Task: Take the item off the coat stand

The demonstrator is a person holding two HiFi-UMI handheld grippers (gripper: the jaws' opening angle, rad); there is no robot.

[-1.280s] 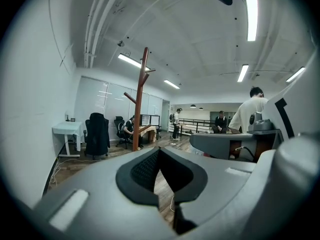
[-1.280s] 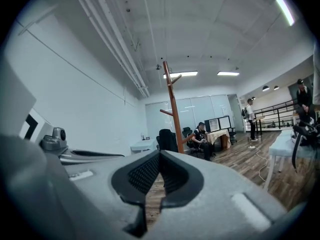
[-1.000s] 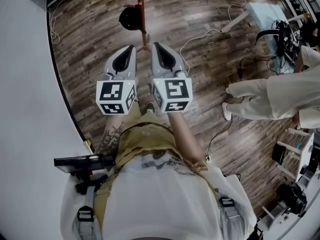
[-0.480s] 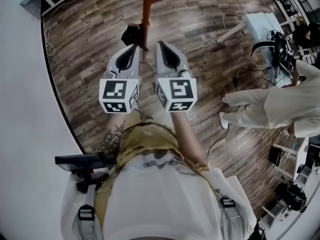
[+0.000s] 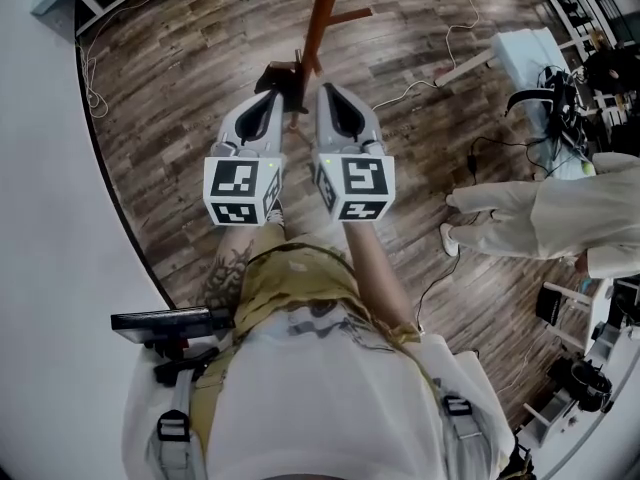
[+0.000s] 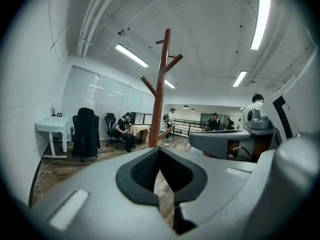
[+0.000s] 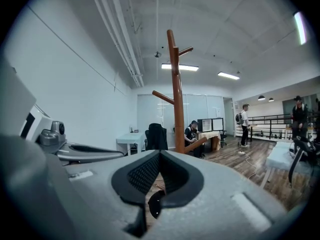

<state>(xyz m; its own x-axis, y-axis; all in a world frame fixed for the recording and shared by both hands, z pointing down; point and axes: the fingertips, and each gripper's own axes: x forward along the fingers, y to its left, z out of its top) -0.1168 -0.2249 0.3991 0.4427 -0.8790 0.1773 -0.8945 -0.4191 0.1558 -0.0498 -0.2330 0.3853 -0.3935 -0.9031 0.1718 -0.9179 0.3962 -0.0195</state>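
Note:
A red-brown wooden coat stand (image 5: 322, 13) with angled pegs rises just beyond both grippers; it also shows upright in the left gripper view (image 6: 161, 89) and the right gripper view (image 7: 176, 94). A dark item (image 5: 277, 76) sits low at the stand, right by the left gripper's tip and partly hidden by it. My left gripper (image 5: 264, 98) and right gripper (image 5: 323, 92) are held side by side, pointing at the stand, one on each side of the pole. Both are shut with nothing between the pads (image 6: 159, 152) (image 7: 160, 153). A small black shape (image 7: 156, 204) shows through the right gripper's gap.
A person in white clothes (image 5: 545, 203) stands to the right. Cables (image 5: 440, 48) trail over the wood floor near a white bench (image 5: 525, 30). A white wall (image 5: 50, 218) runs along the left. A desk (image 6: 52, 129), a draped chair (image 6: 86, 131) and a seated person (image 6: 123, 129) lie beyond.
The stand and the dark item have drawn closer to the grippers' tips in the head view. Both grippers stay shut and side by side.

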